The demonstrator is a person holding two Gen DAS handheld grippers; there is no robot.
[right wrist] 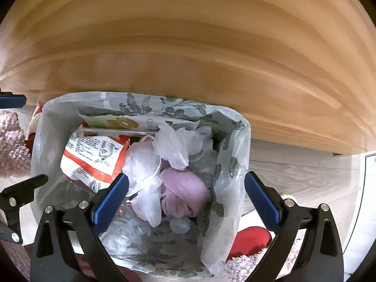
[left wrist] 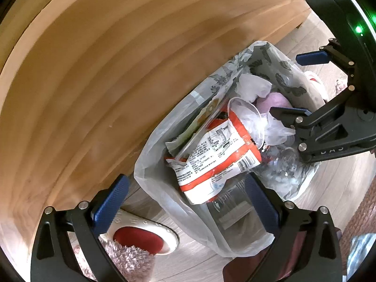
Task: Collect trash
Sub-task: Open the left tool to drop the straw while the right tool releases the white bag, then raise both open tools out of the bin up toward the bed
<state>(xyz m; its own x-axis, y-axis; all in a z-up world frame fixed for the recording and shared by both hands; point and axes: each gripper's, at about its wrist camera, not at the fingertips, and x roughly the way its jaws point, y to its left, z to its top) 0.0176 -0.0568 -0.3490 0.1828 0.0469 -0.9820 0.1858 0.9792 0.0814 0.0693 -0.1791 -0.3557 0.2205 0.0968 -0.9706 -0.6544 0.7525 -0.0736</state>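
A bin lined with a leaf-print trash bag (left wrist: pixel 164 202) (right wrist: pixel 232 141) stands on the floor against a wooden panel. It is filled with an orange-and-white snack wrapper (left wrist: pixel 218 155) (right wrist: pixel 94 155), crumpled white plastic (left wrist: pixel 253 87) (right wrist: pixel 176 143), a purple cloth (left wrist: pixel 272 101) (right wrist: pixel 183 188) and clear crushed plastic (right wrist: pixel 122 232). My left gripper (left wrist: pixel 185 199) (right wrist: pixel 16 141) hangs open above the wrapper side, gripping nothing. My right gripper (right wrist: pixel 185 199) (left wrist: pixel 298 84) hovers open over the purple cloth and white plastic, pads touching nothing.
A broad wooden furniture panel (left wrist: pixel 117 70) (right wrist: pixel 188 47) rises right behind the bin. A white slipper with a red insole (left wrist: pixel 145 235) (right wrist: pixel 251 242) and a pink fuzzy sock (left wrist: pixel 131 260) (right wrist: pixel 11 145) are beside the bin. Pale wood floor (right wrist: pixel 293 176) lies to the right.
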